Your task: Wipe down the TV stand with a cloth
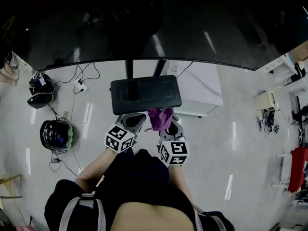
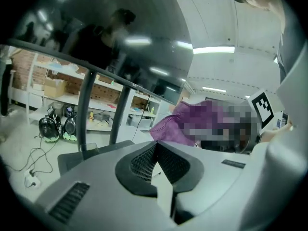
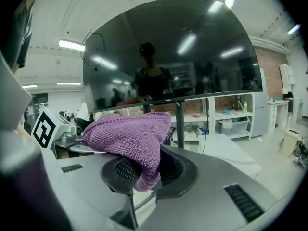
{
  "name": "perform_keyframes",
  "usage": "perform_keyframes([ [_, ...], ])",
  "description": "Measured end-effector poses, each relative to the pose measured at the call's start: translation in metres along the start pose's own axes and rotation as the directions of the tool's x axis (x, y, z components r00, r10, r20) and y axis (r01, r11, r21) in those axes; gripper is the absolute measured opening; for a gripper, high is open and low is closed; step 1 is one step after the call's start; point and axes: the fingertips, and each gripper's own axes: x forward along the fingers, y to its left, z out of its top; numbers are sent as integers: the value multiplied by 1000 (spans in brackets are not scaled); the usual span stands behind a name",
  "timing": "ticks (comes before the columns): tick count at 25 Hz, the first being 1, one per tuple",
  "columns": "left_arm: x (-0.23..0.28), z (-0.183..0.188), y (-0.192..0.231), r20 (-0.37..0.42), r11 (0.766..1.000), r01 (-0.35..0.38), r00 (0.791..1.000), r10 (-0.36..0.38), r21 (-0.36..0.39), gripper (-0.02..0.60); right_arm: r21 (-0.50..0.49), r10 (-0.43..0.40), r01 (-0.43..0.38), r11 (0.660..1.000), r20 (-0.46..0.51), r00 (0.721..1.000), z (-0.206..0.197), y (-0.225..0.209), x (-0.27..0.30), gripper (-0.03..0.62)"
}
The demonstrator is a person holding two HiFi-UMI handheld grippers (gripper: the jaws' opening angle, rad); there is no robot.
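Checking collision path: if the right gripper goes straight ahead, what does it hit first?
Probably the TV stand pole, just under the TV screen; the purple cloth in its jaws leads. Depth unclear.

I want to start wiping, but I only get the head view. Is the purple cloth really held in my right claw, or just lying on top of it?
Observer: It's held. The right gripper view shows the right claw shut on the purple cloth, with a fold pinched between its pads.
Operator: And my left claw?
Observer: The left gripper view shows the left claw shut with nothing in it.
Operator: What's behind the TV?
Observer: The right gripper view looks under the screen to white shelves holding a storage bin, with a brick wall behind them.
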Motion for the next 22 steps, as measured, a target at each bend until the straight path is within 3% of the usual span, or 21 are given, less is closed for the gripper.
perform_keyframes([
  [6, -38, 8, 1, 47, 997, -75, 996, 75, -9, 6, -19, 59, -59, 998, -9, 998, -3, 23, -12, 75],
  [13, -57, -7, -8, 42, 993, -121, 992, 120, 12, 6, -29, 87, -87, 996, -6, 996, -9, 27, -22, 75],
  [22, -46, -20, -19, 7, 995, -98, 995, 98, 17, 6, 37, 78, -77, 996, -16, 997, -19, 16, -24, 75],
])
